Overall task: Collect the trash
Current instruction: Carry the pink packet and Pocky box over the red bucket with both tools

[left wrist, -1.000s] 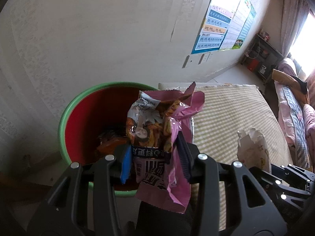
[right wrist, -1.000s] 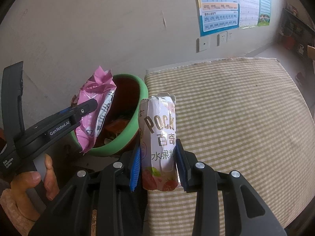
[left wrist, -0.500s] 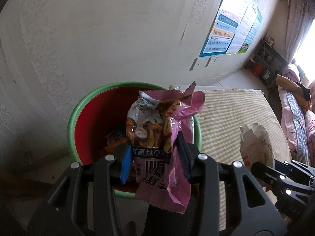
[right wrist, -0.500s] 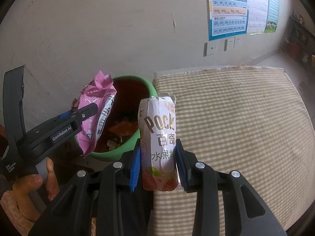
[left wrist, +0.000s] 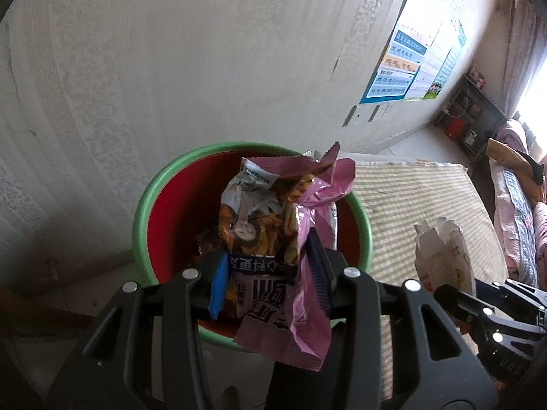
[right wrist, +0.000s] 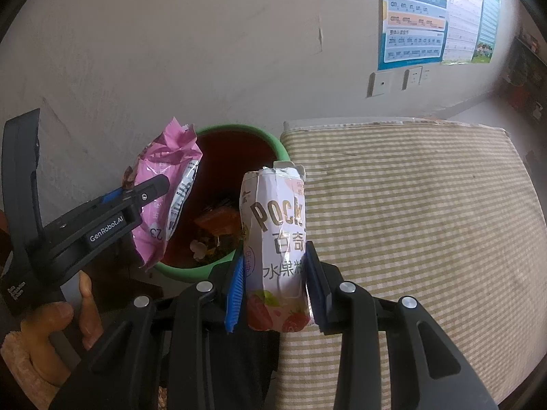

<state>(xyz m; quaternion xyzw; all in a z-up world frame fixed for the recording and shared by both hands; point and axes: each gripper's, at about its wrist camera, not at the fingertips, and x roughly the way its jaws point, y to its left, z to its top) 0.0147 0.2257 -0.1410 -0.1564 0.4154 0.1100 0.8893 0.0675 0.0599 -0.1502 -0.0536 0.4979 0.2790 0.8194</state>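
Note:
My left gripper (left wrist: 268,278) is shut on a crumpled pink snack bag (left wrist: 273,225), which hangs over the mouth of a green-rimmed red bin (left wrist: 164,205) by the wall. The right wrist view shows that same pink snack bag (right wrist: 160,188) above the bin (right wrist: 280,145), pinched by the left gripper (right wrist: 143,193). My right gripper (right wrist: 275,287) is shut on an opened pink-and-white Pocky box (right wrist: 277,239), held upright at the bin's right rim, beside the table. The Pocky box (left wrist: 444,253) also shows at the right of the left wrist view. Scraps lie in the bin's bottom.
A table with a beige checked cloth (right wrist: 410,222) stands right of the bin, against the wall. Posters (right wrist: 427,13) and sockets hang on the wall above it. A hand (right wrist: 58,321) grips the left tool's handle. A sofa (left wrist: 519,205) and shelves stand far right.
Both grippers have shifted sideways toward the bin with their loads. The bin now sits more central under the pink bag, and the Pocky box has reached its right rim.

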